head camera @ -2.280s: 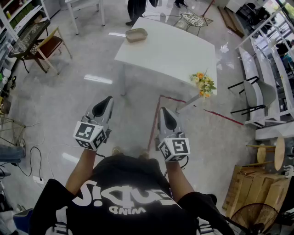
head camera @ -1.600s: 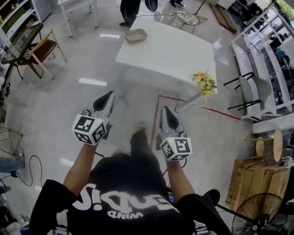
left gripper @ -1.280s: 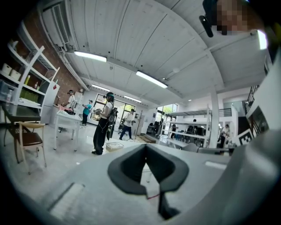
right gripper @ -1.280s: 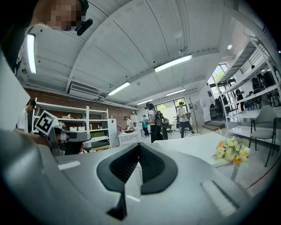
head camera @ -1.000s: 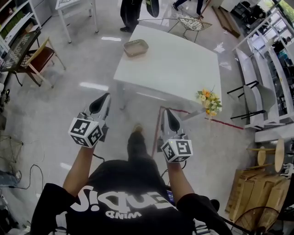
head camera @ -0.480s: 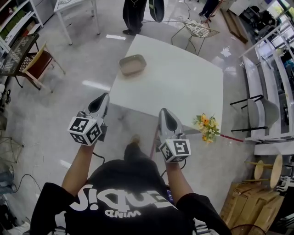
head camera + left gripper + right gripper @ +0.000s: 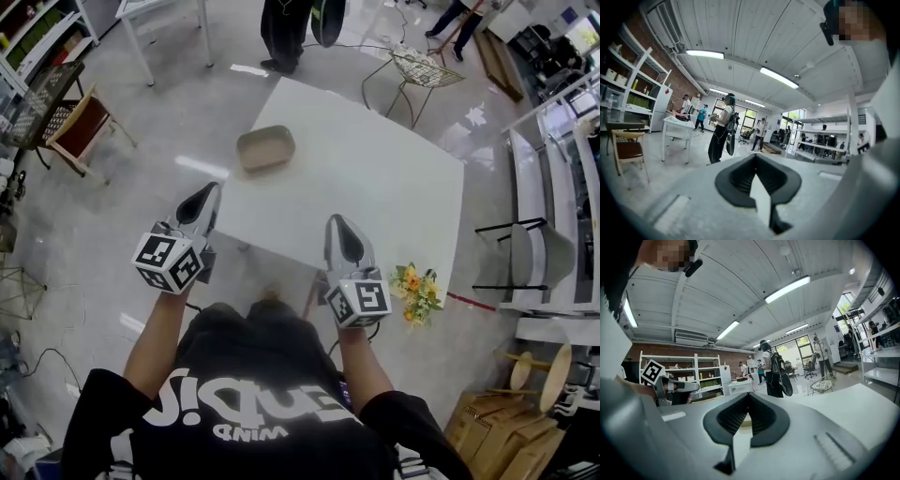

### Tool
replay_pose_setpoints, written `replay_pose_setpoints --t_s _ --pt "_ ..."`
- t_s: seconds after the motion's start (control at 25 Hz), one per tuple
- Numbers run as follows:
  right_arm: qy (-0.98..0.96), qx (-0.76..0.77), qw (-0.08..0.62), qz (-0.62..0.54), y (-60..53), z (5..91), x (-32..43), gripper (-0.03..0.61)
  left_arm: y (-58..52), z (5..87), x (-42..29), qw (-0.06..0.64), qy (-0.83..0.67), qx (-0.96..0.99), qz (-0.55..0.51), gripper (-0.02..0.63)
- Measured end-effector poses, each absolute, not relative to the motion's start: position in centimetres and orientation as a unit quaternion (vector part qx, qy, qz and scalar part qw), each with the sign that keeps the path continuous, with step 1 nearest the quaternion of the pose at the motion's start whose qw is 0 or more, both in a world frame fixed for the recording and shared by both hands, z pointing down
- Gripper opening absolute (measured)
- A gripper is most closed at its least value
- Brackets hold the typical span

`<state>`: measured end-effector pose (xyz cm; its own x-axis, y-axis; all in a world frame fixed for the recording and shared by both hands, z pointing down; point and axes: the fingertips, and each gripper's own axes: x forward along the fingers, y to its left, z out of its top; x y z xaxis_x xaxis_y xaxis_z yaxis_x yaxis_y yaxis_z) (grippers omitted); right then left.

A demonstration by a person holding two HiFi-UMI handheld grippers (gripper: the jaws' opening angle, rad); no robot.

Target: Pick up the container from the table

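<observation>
A shallow tan container (image 7: 265, 147) sits near the far left corner of the white table (image 7: 375, 187). My left gripper (image 7: 204, 199) hangs shut and empty just short of the table's near left edge, with the container a good way beyond it. My right gripper (image 7: 339, 234) is also shut and empty, its tips over the table's near edge. In the left gripper view the jaws (image 7: 756, 157) meet at the tips with nothing between them. The right gripper view shows the same closed jaws (image 7: 749, 394), pointing level over the tabletop (image 7: 862, 404), with the left gripper (image 7: 670, 387) off to its left.
A person (image 7: 286, 23) stands beyond the table's far edge. A wire chair (image 7: 419, 66) is at the far right and a wooden chair (image 7: 80, 127) at the left. Yellow flowers (image 7: 415, 289) stand at the table's near right corner. White shelving (image 7: 562, 187) lines the right side.
The table and container have slid down the head view and grown closer to me. Both grippers stay shut and now reach the table's near edge.
</observation>
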<state>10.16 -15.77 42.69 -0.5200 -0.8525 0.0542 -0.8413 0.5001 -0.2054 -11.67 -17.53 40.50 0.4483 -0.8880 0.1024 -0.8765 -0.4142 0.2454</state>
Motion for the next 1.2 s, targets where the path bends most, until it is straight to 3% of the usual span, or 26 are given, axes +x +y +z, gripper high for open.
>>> replay_pose_setpoints --t_s 0.8,0.84,1.0,1.2 --pt "0.846 -0.521 0.022 -0.110 -20.6 42.9 5.6 -0.002 -25.3 41.6 -16.2 0.147 -0.498 0.854 -0.033 0.006" --pt "0.845 -0.524 0.022 -0.110 -20.8 43.0 5.4 -0.002 -25.8 41.9 -16.2 0.150 -0.494 0.856 -0.031 0.080" --pt "0.839 -0.533 0.023 -0.112 -21.5 43.4 5.0 -0.002 -27.5 42.7 -16.2 0.160 -0.484 0.860 -0.025 0.141" --pt "0.832 -0.542 0.026 -0.116 -22.1 43.5 5.4 -0.002 -29.5 43.7 -15.6 0.169 -0.477 0.862 -0.018 0.330"
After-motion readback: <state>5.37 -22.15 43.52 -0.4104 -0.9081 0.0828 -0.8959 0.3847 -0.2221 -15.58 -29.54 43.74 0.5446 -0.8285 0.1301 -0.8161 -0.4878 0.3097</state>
